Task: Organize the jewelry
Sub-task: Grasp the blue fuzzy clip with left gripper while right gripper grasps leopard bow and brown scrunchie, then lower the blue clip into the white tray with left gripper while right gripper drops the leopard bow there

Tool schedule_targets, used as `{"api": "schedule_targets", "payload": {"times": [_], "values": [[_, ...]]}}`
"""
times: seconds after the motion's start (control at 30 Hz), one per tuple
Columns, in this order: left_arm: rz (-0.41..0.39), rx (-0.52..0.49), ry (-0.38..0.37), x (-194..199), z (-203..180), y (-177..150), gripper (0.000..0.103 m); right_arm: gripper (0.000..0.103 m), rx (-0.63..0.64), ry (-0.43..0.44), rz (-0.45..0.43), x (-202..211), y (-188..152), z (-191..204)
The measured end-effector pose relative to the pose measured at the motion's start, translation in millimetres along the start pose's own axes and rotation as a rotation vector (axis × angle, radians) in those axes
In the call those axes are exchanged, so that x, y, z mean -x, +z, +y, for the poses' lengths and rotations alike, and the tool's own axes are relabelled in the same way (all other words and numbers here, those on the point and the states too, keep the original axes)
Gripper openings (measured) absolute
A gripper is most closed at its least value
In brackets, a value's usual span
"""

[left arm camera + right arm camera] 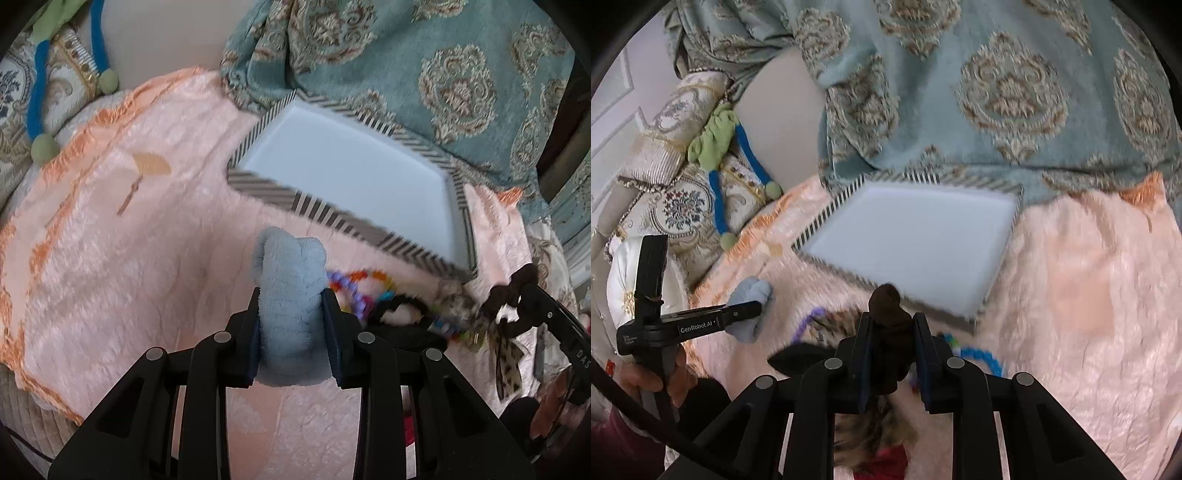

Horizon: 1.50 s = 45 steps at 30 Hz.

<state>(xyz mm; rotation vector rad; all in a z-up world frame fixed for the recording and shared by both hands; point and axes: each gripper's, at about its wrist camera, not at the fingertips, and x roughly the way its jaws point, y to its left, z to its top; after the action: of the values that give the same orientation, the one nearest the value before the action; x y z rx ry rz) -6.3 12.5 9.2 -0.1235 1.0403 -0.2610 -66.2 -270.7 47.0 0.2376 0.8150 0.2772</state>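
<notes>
Scrunchies both clamped: blue scrunchie (290,310) in left claw (290,325), brown scrunchie (890,332) in right claw (891,354), near striped tray (369,225); beads (354,288) below it, blurry.

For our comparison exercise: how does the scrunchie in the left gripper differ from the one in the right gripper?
The blue scrunchie is pale and fluffy like towelling; the brown scrunchie is dark and smoother. The blue one fills the left gripper as a thick band, while the brown one looks thinner in the right gripper. Both are clamped between pads, near the striped tray.
</notes>
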Motion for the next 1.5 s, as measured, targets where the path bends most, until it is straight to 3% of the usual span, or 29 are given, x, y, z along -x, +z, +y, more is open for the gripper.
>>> {"api": "schedule_targets", "payload": {"times": [0.23, 0.43, 0.63, 0.73, 0.8, 0.87, 0.93, 1.17, 1.43, 1.5], "values": [[-0.048, -0.019, 0.024, -7.5, -15.4, 49.2, 0.029, 0.019, -0.009, -0.010, -0.057, -14.0, 43.6, -5.3], [-0.046, -0.019, 0.057, -47.5, -23.3, 100.8, 0.029, 0.019, -0.073, 0.004, -0.113, -52.8, 77.9, -22.9], [-0.004, -0.015, 0.101, -101.6, -23.4, 128.5, 0.029, 0.019, -0.157, -0.028, -0.049, -112.1, 77.9, -57.3], [0.035, -0.026, 0.133, -125.1, -21.3, 129.7, 0.029, 0.020, -0.173, -0.054, 0.027, -127.4, 65.8, -72.2], [0.074, -0.020, 0.143, -136.7, -17.4, 127.3, 0.031, 0.028, -0.178, -0.057, 0.076, -128.3, 59.3, -79.1], [0.096, -0.007, 0.138, -141.6, -13.3, 122.9, 0.038, 0.049, -0.165, -0.053, 0.091, -125.3, 54.5, -84.5], [0.102, 0.006, 0.128, -139.8, -10.3, 116.9, 0.041, 0.051, -0.107, -0.051, 0.090, -117.7, 50.8, -84.0], [0.133, 0.011, 0.077, -125.3, -17.9, 88.9, 0.046, 0.051, 0.085, -0.180, 0.146, -113.9, 48.2, -86.7], [0.103, 0.013, 0.062, -103.0, -34.6, 70.0, 0.050, 0.051, 0.002, -0.205, 0.115, -94.6, 52.3, -96.6], [0.079, 0.014, 0.060, -93.4, -37.0, 67.4, 0.058, 0.053, 0.008, -0.192, 0.091, -82.4, 52.0, -86.3]]}}
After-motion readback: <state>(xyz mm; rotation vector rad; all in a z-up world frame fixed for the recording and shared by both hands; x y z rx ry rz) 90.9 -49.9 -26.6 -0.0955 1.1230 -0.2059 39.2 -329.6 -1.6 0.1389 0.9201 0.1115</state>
